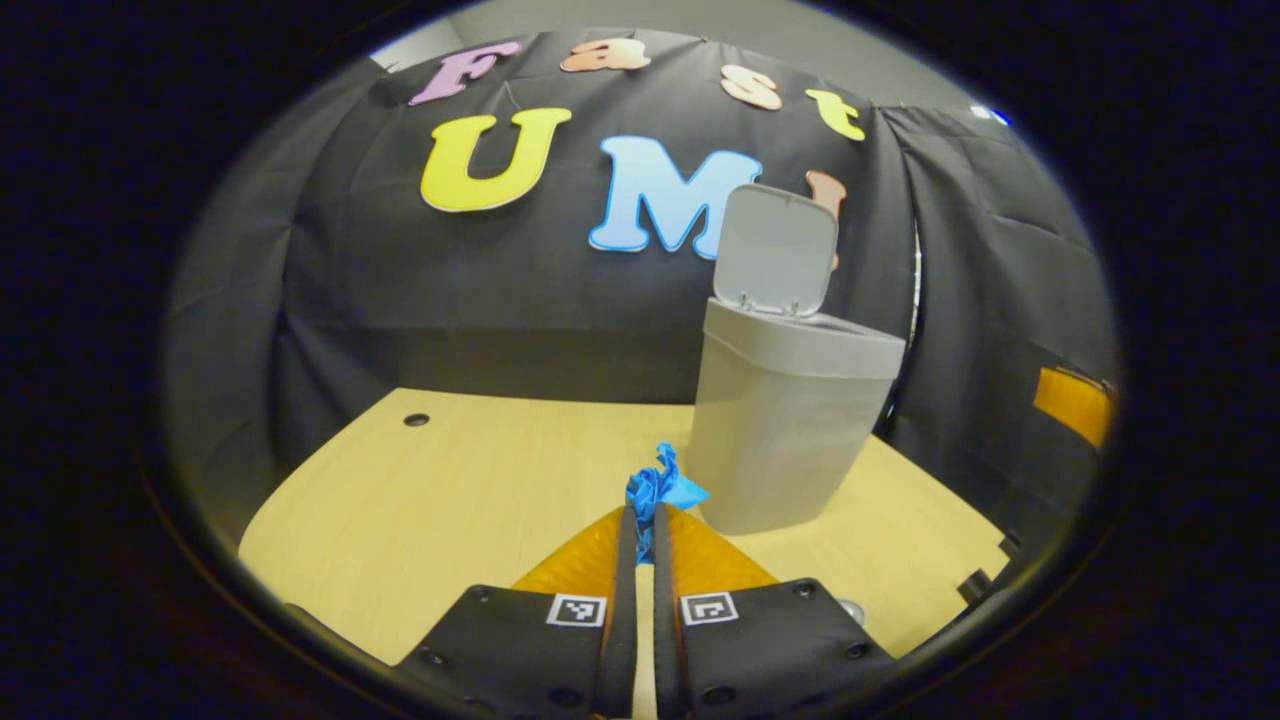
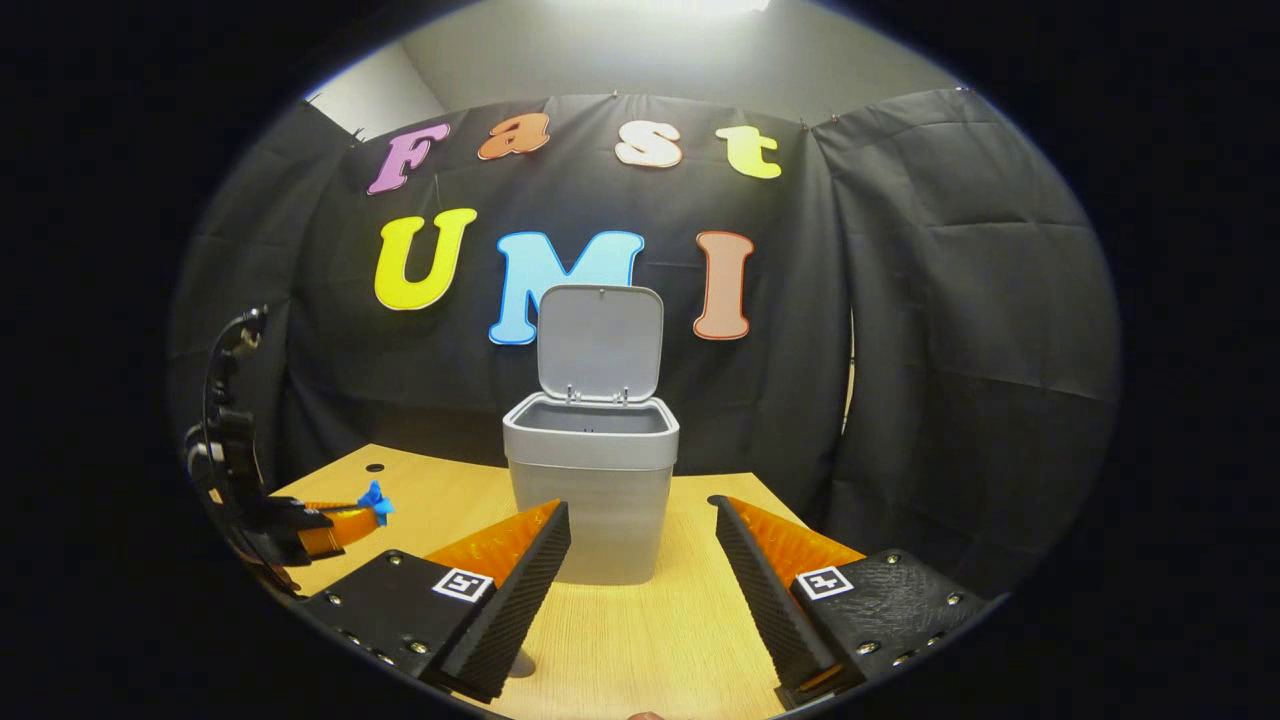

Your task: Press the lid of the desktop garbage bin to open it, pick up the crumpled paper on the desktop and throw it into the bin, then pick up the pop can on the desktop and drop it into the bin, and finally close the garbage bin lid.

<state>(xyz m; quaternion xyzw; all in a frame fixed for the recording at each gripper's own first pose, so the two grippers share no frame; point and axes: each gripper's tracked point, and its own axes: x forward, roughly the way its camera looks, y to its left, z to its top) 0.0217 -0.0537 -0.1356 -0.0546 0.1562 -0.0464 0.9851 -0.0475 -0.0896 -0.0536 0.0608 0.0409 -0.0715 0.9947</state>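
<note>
A grey desktop garbage bin stands near the back edge of the wooden desktop, its lid raised upright to receive waste. The left gripper is clenched on blue crumpled paper, held just beside the bin's wall, below its rim. The right gripper waits with jaws spread, facing the bin
</note>
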